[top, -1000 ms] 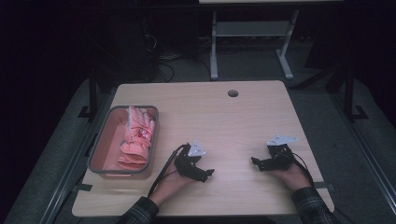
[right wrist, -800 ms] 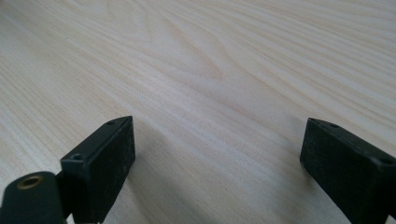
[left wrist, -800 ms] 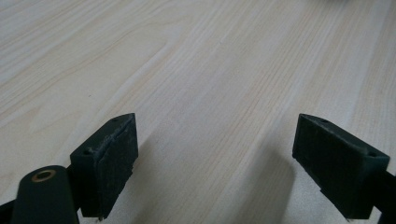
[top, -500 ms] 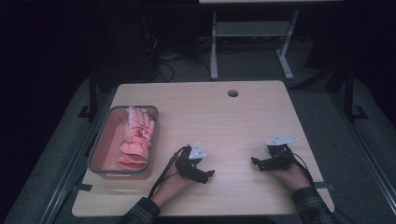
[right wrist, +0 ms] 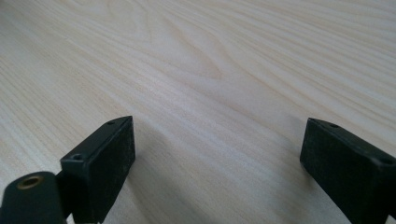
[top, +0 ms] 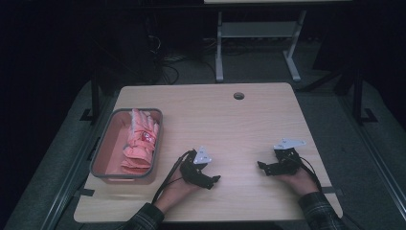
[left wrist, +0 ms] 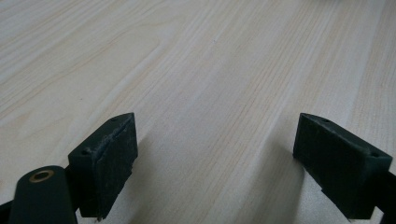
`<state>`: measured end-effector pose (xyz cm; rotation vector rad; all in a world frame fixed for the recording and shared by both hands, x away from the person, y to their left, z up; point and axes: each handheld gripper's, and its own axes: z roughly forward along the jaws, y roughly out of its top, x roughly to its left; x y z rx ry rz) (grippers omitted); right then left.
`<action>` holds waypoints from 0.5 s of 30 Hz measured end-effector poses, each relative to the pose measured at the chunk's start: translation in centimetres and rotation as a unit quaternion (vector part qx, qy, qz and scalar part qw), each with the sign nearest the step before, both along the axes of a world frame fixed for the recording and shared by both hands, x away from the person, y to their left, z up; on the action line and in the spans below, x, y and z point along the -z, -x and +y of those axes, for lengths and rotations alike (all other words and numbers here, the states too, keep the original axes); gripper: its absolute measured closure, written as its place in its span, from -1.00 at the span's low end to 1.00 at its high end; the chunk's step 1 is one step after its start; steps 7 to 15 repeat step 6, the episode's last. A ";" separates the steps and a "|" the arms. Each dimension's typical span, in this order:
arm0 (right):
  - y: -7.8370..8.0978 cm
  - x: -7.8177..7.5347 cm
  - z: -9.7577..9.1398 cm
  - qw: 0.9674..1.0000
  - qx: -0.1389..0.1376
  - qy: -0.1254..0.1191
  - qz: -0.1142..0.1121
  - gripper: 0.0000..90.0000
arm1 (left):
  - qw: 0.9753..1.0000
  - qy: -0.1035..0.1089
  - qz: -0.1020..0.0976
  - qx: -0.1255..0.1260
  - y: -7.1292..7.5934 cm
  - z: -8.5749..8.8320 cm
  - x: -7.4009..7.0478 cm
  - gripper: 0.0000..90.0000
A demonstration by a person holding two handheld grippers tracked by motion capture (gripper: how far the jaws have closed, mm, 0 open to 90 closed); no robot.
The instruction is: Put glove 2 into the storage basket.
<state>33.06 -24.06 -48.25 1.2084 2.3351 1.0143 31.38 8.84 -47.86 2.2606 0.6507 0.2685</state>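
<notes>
A grey bin (top: 101,158) at the table's left holds folded pink gloves (top: 140,143). My left gripper (top: 213,181) rests on the wooden table (top: 230,129) near its front edge, to the right of the bin and apart from it. In the left gripper view its black jaws stand wide apart over bare wood, left gripper (left wrist: 212,144) open with nothing between them. My right gripper (top: 262,166) lies at the front right, pointing left toward the middle. In the right gripper view the right gripper (right wrist: 215,149) is open too, only tabletop between its pads.
A round cable hole (top: 239,96) sits near the table's far edge. Beyond the table stands a metal desk frame (top: 253,43) on a dark floor with cables. Bare wood lies between the two grippers and across the table's middle.
</notes>
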 end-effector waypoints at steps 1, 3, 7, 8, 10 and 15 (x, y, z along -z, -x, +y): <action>0.0 0.0 0.0 1.000 0.000 0.000 0.000 -0.78 | 1.000 0.000 0.000 0.000 0.0 0.0 0.0 -0.71; 0.0 0.0 0.0 1.000 0.000 0.000 0.000 -0.78 | 1.000 0.000 0.000 0.000 0.0 0.0 0.0 -0.71; 0.0 0.0 0.0 1.000 0.000 0.000 0.000 -0.78 | 1.000 0.000 0.000 0.000 0.0 0.0 0.0 -0.71; 0.0 0.0 0.0 1.000 0.000 0.000 0.000 -0.78 | 1.000 0.000 0.000 0.000 0.0 0.0 0.0 -0.71; 0.0 0.0 0.0 1.000 0.000 0.000 0.000 -0.78 | 1.000 0.000 0.000 0.000 0.0 0.0 0.0 -0.71; 0.0 0.0 0.0 1.000 0.000 0.000 0.000 -0.78 | 1.000 0.000 0.000 0.000 0.0 0.0 0.0 -0.71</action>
